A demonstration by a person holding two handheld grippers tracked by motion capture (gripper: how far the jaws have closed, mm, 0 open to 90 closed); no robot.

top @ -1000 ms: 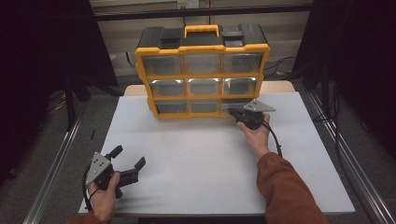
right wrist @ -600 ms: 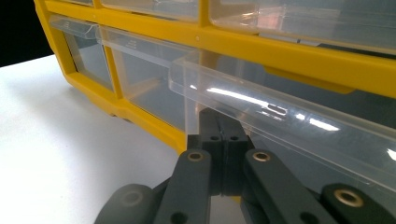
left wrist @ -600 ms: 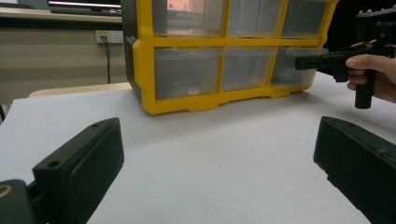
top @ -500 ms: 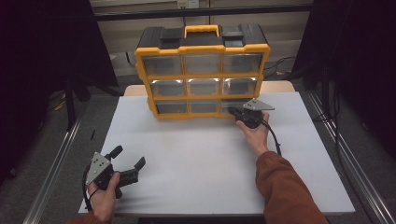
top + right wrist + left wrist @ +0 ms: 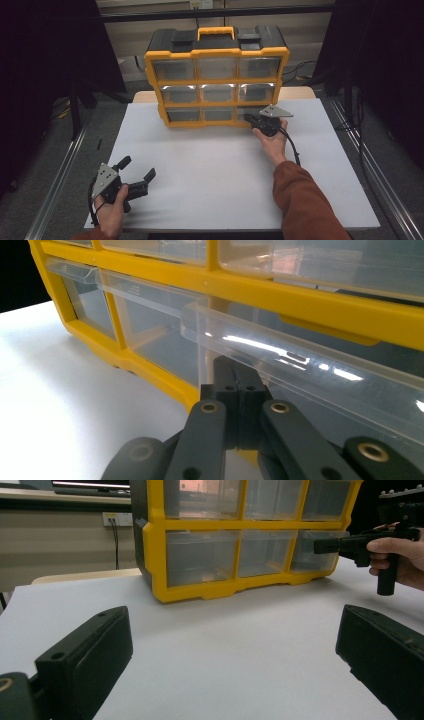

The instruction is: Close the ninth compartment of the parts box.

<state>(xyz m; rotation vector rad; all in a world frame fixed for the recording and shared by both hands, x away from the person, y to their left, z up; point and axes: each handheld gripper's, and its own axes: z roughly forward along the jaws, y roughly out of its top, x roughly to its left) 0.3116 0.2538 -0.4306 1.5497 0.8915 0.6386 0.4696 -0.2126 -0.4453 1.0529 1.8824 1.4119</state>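
White table [image 5: 215, 170] is seen from above, dark surroundings on both sides, wall and cables behind. Yellow-and-black organizer [image 5: 217, 75] is stood upright at the far edge of the table, three rows of clear drawers facing the person. Right gripper [image 5: 248, 118] is held level at the bottom-right drawer [image 5: 256, 112]; in the right gripper view its jaws are pressed together, tips right at the clear front lip of that drawer [image 5: 300, 370], which sits slightly out from the frame. Whether the lip is pinched between the tips cannot be told. Left gripper [image 5: 136, 172] is rested near the table's front-left corner, well apart from the organizer, jaws spread wide with nothing between them. In the left gripper view the organizer [image 5: 240, 535] and the right gripper [image 5: 320, 546] are seen beyond the bare tabletop [image 5: 225, 650].
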